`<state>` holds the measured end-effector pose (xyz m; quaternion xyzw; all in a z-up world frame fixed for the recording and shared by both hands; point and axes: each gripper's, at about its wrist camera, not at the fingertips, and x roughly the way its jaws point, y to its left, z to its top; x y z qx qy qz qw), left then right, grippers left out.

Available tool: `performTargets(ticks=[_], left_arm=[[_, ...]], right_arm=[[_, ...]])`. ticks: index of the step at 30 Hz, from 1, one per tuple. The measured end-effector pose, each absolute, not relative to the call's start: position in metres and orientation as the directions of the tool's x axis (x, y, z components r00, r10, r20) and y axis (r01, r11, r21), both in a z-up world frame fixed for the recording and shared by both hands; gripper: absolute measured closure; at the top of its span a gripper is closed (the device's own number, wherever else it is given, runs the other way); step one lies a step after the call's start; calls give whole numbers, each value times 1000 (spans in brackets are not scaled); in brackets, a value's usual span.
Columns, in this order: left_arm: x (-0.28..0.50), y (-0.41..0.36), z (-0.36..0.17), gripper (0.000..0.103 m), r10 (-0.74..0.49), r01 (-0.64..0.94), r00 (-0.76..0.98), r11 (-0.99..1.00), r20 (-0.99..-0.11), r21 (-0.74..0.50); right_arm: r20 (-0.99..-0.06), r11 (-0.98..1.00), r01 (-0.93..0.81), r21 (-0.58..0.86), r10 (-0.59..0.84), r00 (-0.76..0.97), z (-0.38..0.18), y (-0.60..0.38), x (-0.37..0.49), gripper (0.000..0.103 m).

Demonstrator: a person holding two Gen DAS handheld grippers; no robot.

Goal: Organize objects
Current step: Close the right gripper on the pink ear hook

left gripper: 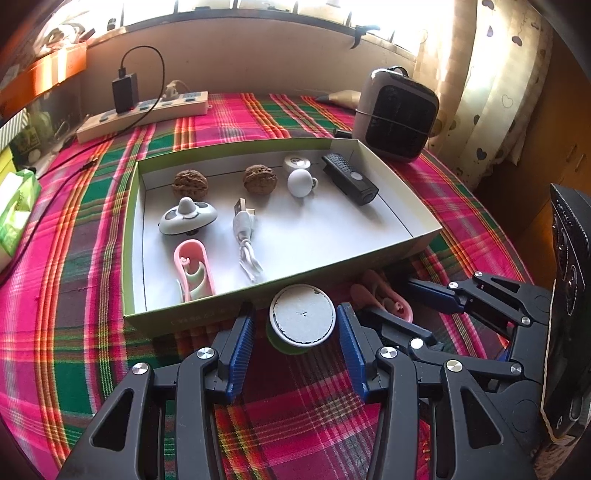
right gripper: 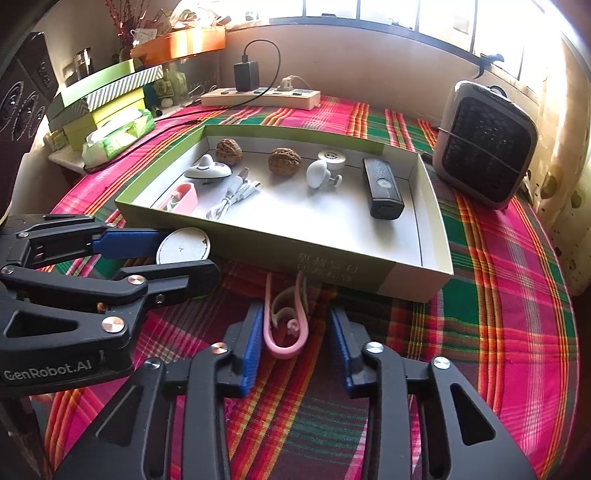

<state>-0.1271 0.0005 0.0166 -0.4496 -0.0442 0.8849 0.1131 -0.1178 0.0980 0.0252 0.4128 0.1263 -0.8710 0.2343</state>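
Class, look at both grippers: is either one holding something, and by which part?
Neither holds yet. The left gripper straddles the round container; the right gripper straddles the pink clip, touching only one pad.

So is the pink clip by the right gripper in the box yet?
Out. The pink clip lies on the plaid cloth in front of the box, between the right gripper's fingers.

light: blown-out window (left gripper: 258,5) glare | shadows: soft | edges: fisheye-bent, dark corners
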Motion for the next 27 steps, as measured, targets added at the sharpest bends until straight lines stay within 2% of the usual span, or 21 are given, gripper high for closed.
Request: performTargets(ticks=[8,15,27], left_arm=[[-128,1,17,60,234,-156,-568,-972,-789,-176],[-127,1,18,71,232,-152,-572,-973,-787,-176],[-126,1,18,71,233,-150,-573,-972,-786,-179]], right_arm=[[-778,-853,522,-22,-314,-545,25,96,-116,75],[-778,-853,522,-20,-315,-544,26,97,-116,75],[-777,-851,525,-20,-317,-543,26,96,-115,78]])
